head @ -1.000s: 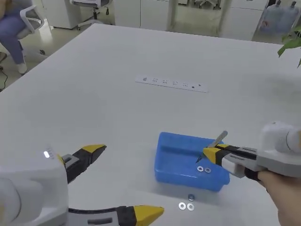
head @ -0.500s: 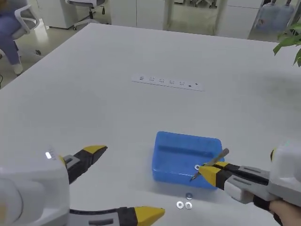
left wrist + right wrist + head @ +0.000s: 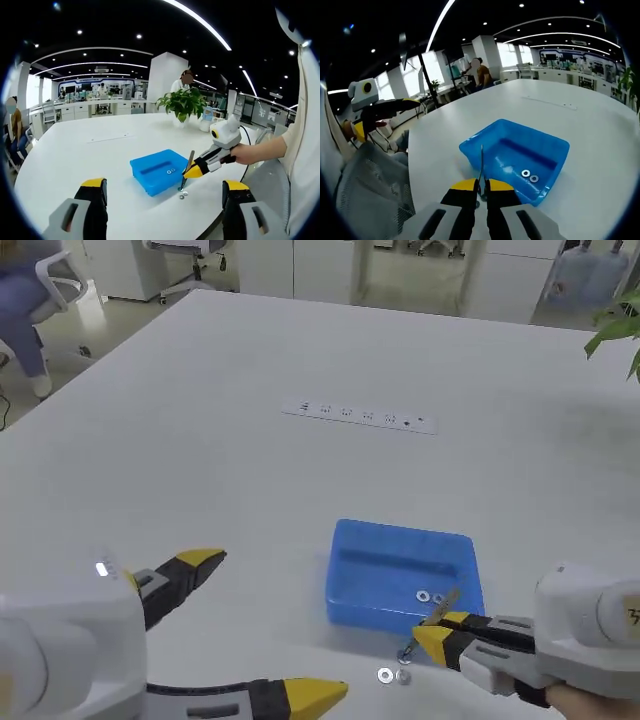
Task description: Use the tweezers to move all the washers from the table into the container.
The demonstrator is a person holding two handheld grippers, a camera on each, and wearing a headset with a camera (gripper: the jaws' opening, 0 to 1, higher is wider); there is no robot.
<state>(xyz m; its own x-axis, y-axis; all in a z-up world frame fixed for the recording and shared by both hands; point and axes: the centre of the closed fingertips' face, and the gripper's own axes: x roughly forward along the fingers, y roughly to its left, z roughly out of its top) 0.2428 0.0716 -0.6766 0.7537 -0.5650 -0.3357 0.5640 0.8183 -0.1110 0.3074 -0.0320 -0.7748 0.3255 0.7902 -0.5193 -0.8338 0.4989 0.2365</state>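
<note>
Lower centre, the right gripper (image 3: 428,638) is pinching slim metal tweezers (image 3: 446,602) over small silver washers (image 3: 386,675); the left gripper (image 3: 280,623) is gaping wide, empty.

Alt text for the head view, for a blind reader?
The right gripper, shut on tweezers, points their tips down at washers lying on the white table just in front of a blue container. Two washers lie inside it; the left gripper hangs open at lower left.
</note>
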